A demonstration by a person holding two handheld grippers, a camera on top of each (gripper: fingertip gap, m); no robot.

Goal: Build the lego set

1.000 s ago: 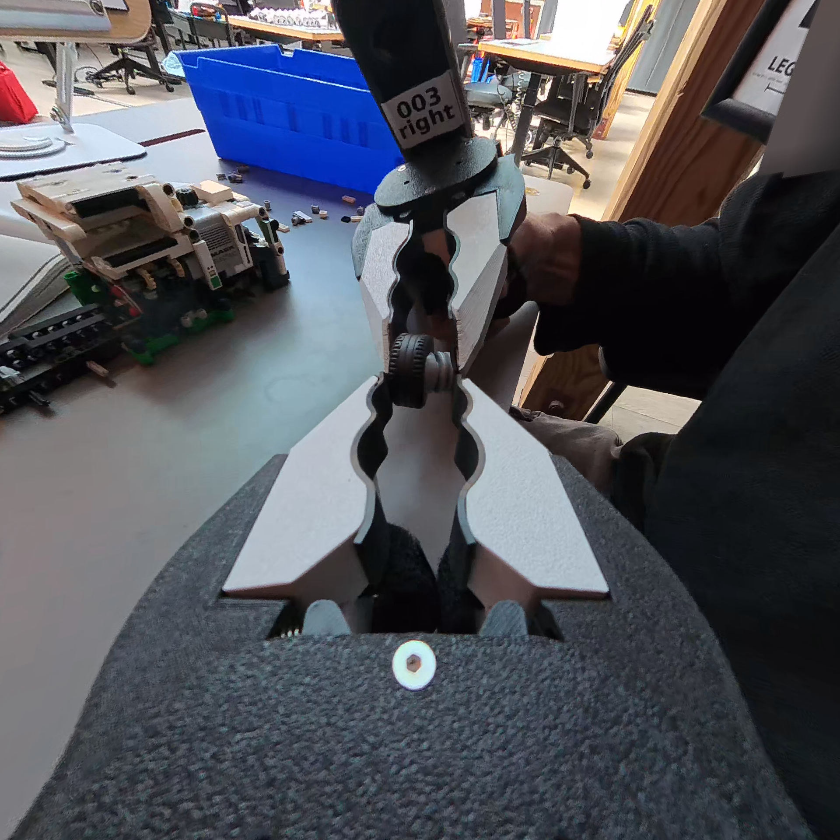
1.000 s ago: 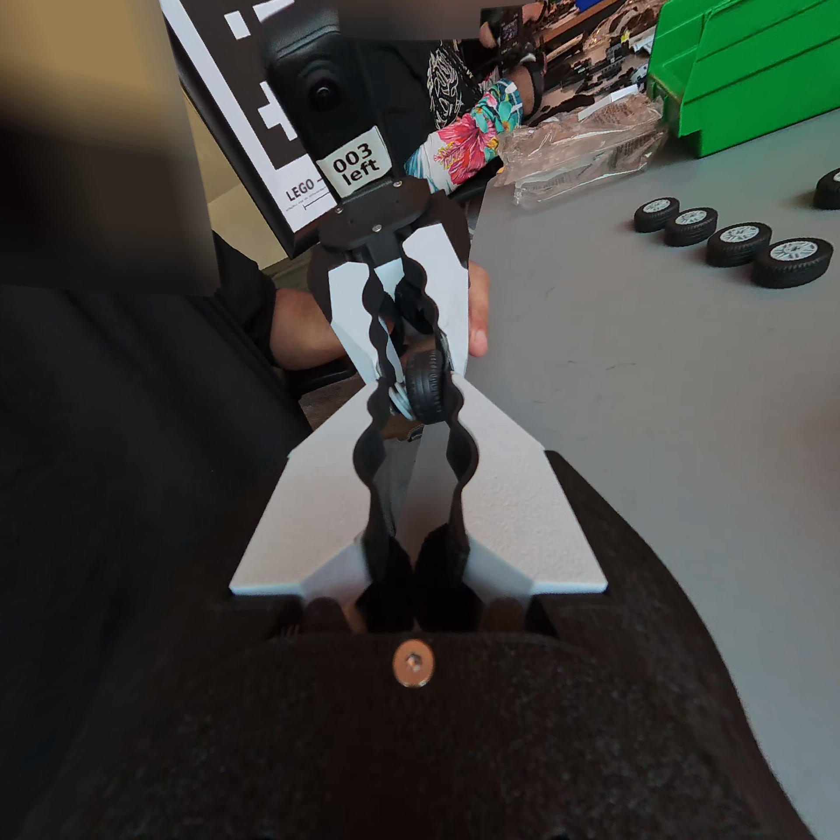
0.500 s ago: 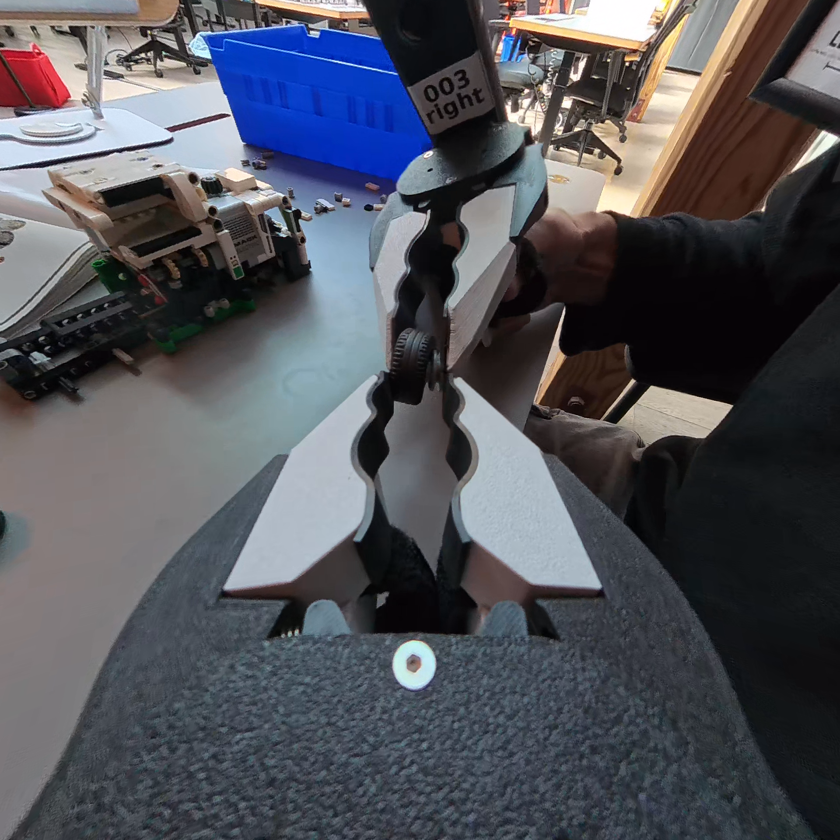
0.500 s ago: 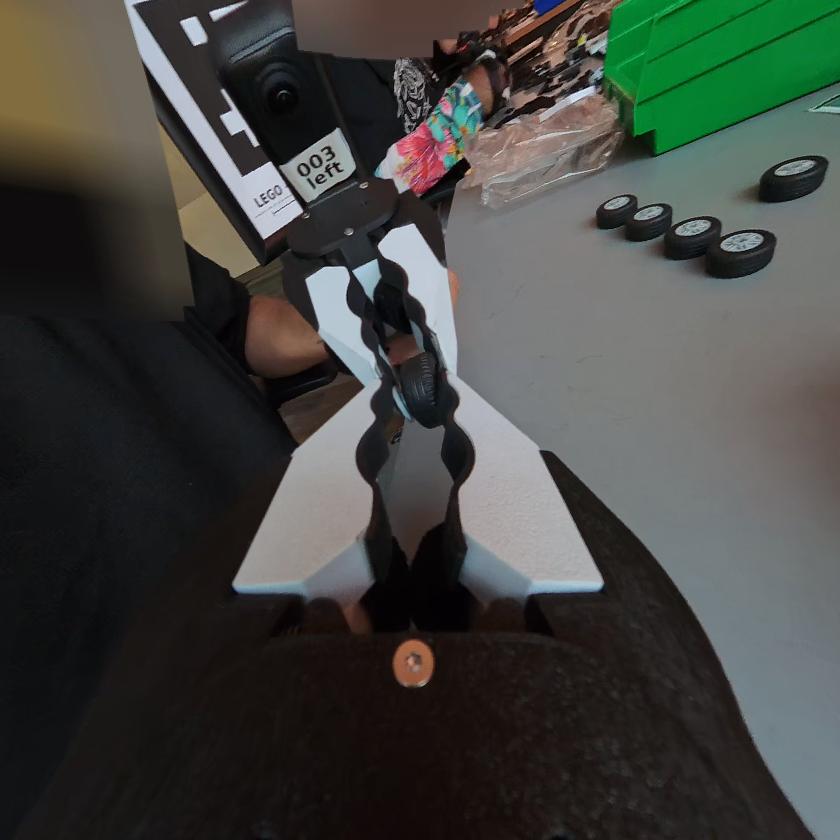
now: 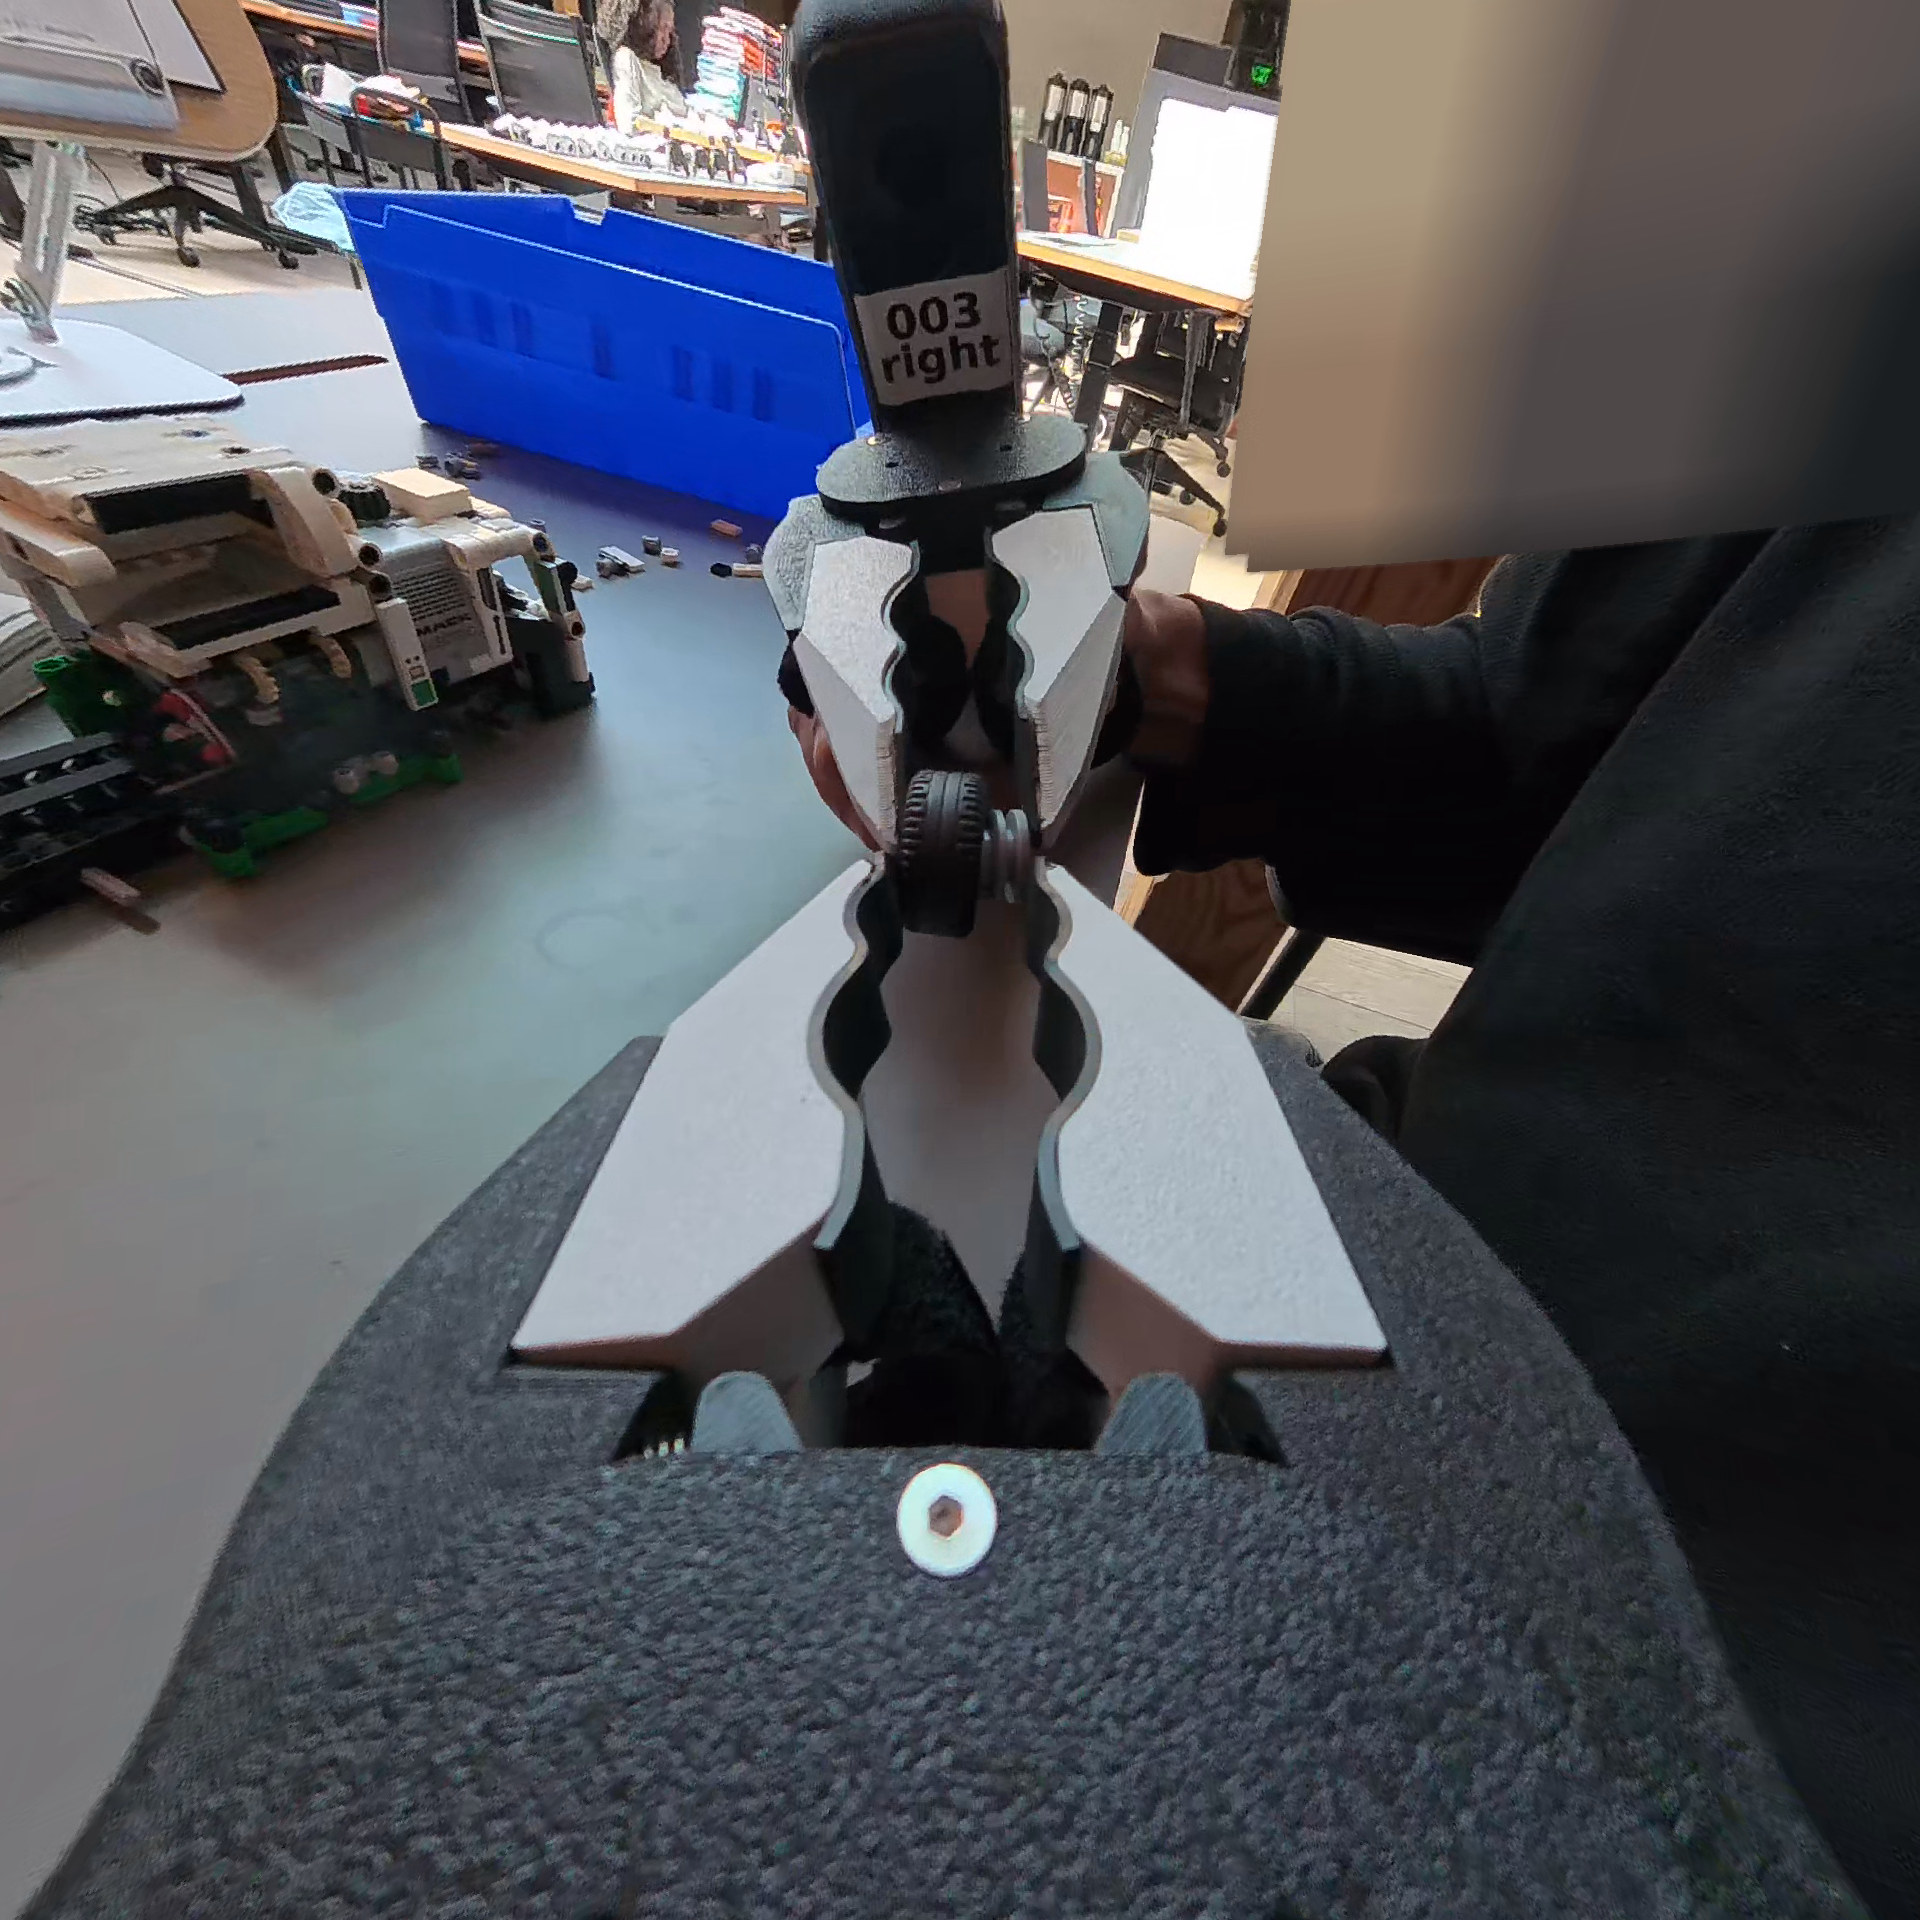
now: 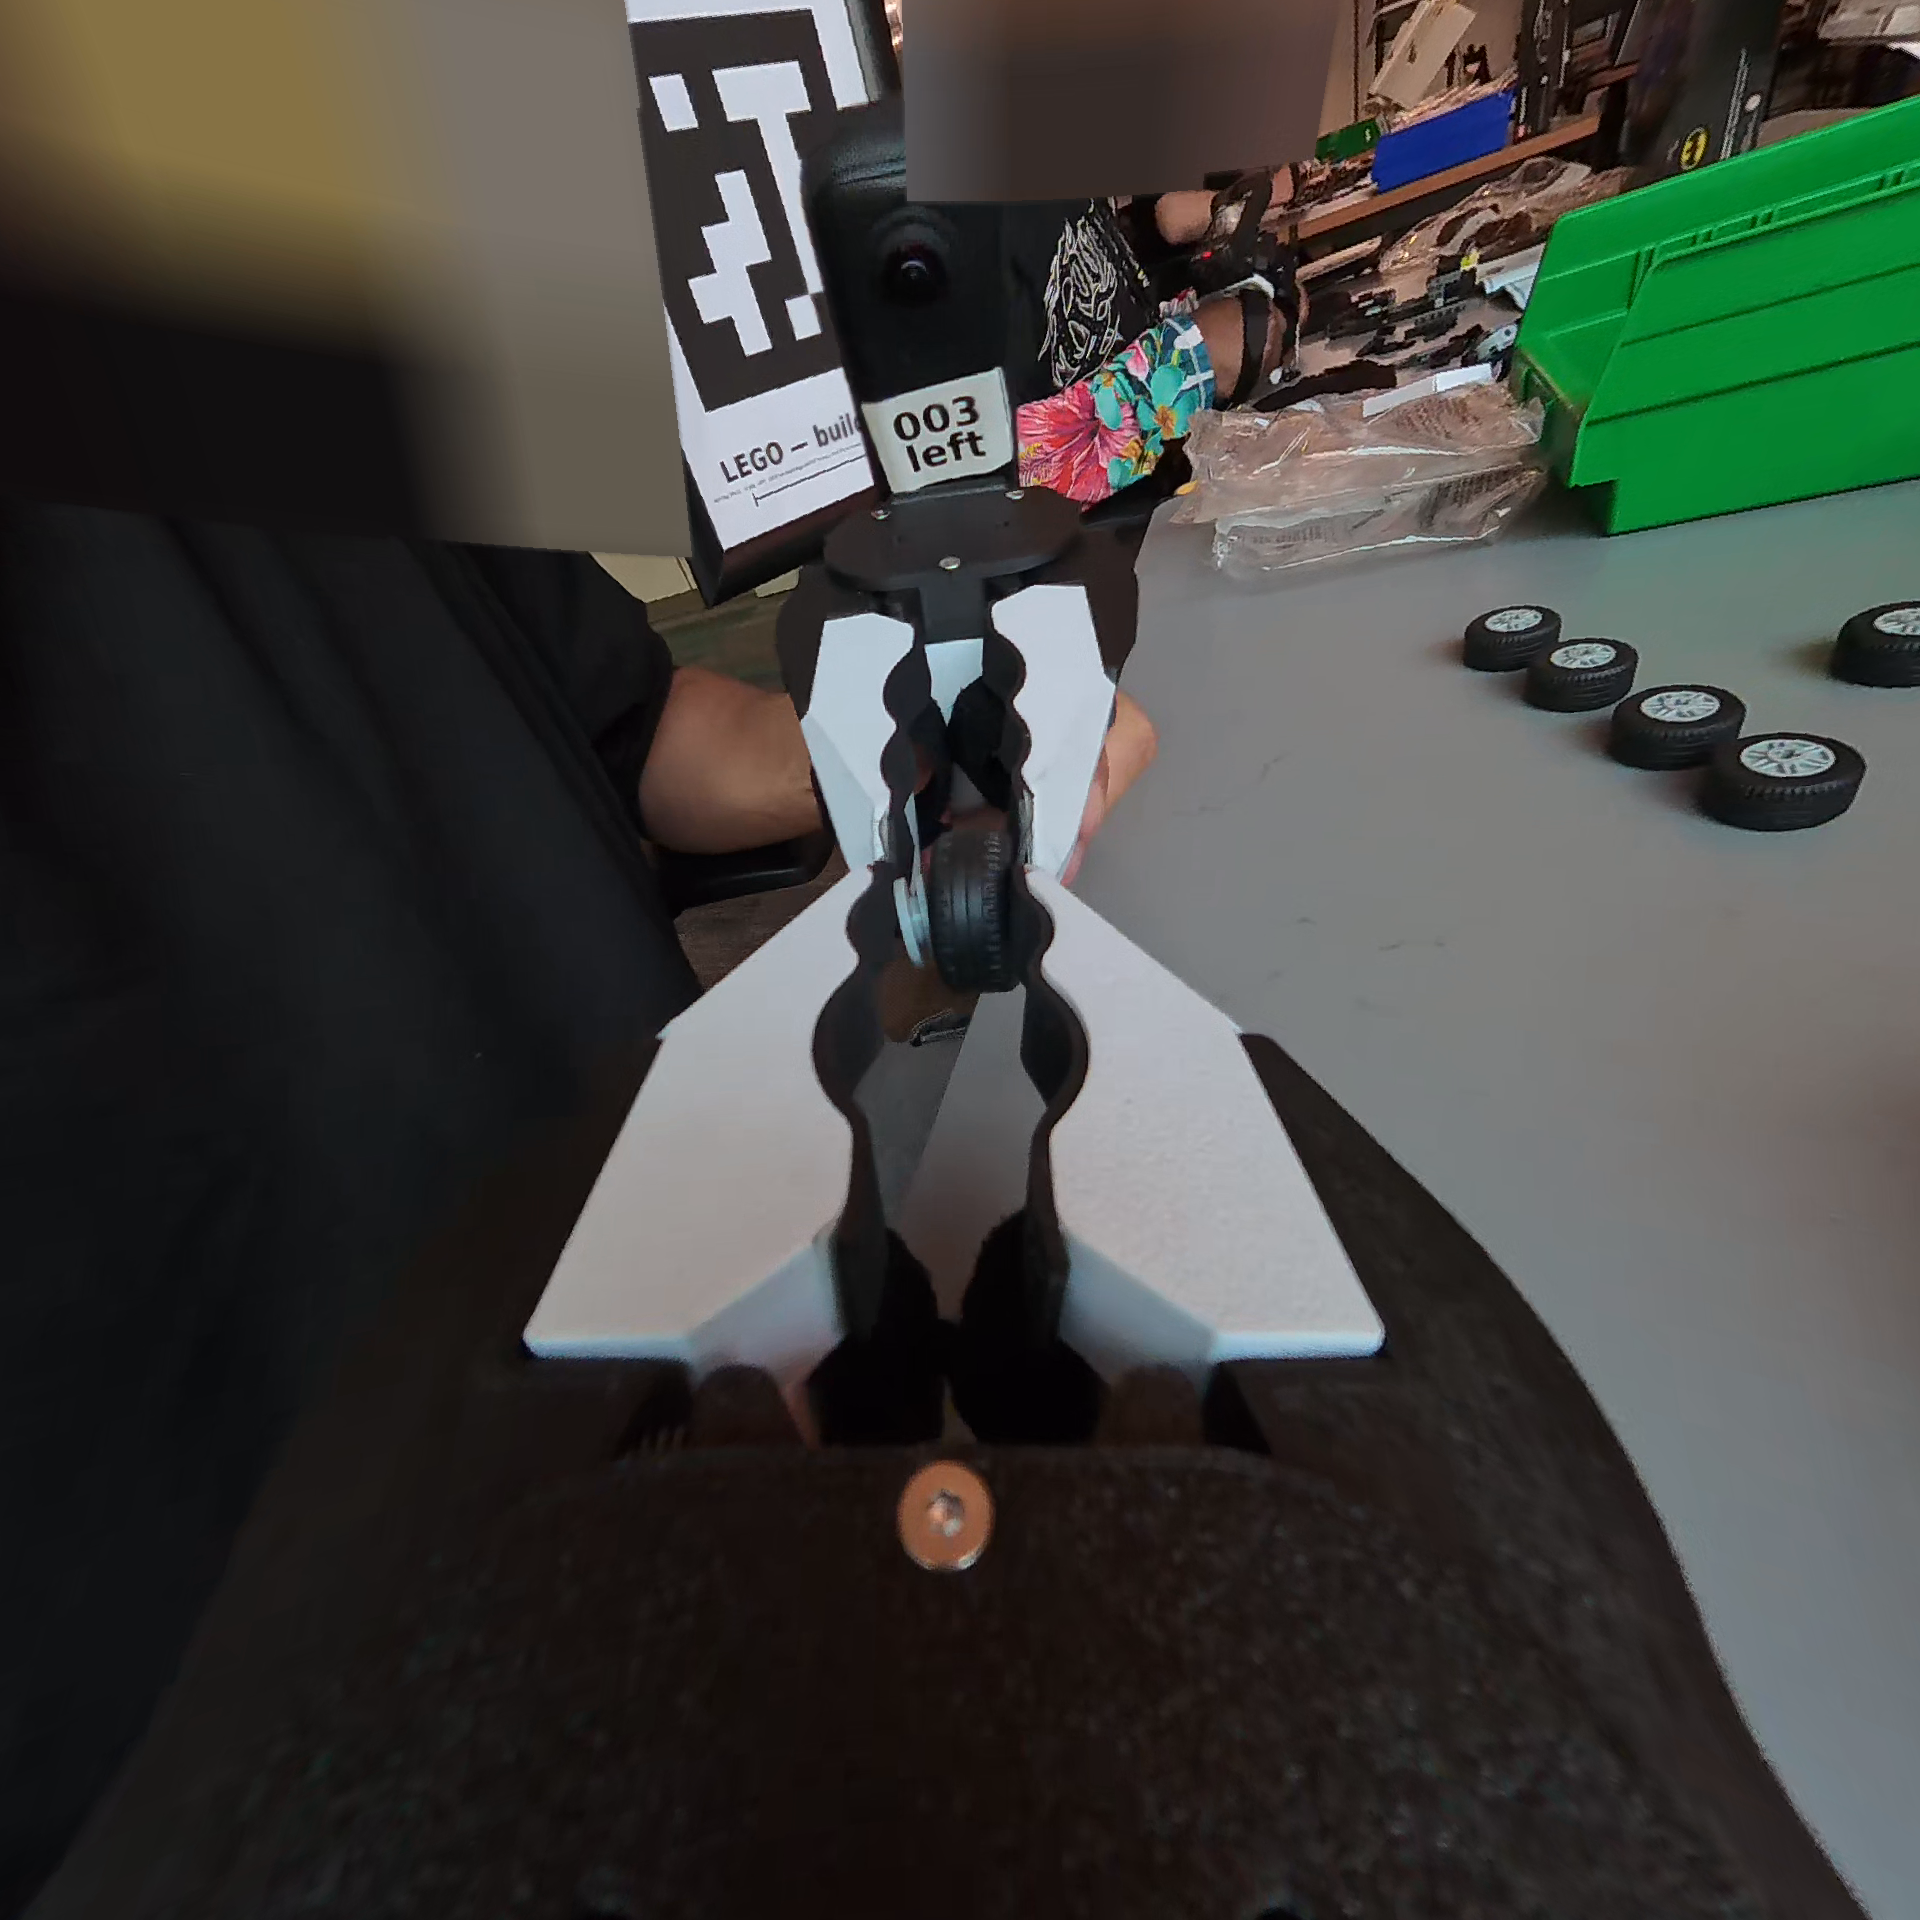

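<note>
At ten o'clock we see a blue plastic bin (image 5: pixel 623 353), contents hidden. Our left gripper (image 5: pixel 961 883) pinches the small black rubber tyre (image 5: pixel 940 836); our right gripper (image 6: pixel 940 914) pinches its grey hub (image 6: pixel 912 920). At two o'clock, a green bin (image 6: pixel 1745 343).

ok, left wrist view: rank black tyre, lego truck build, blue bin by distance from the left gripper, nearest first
1. Black tyre: right at the tips of the left gripper, which meets the right gripper there.
2. Lego truck build: on the table, off to the left, partway back.
3. Blue bin: behind the truck, at the far side of the table, left of centre.
</note>
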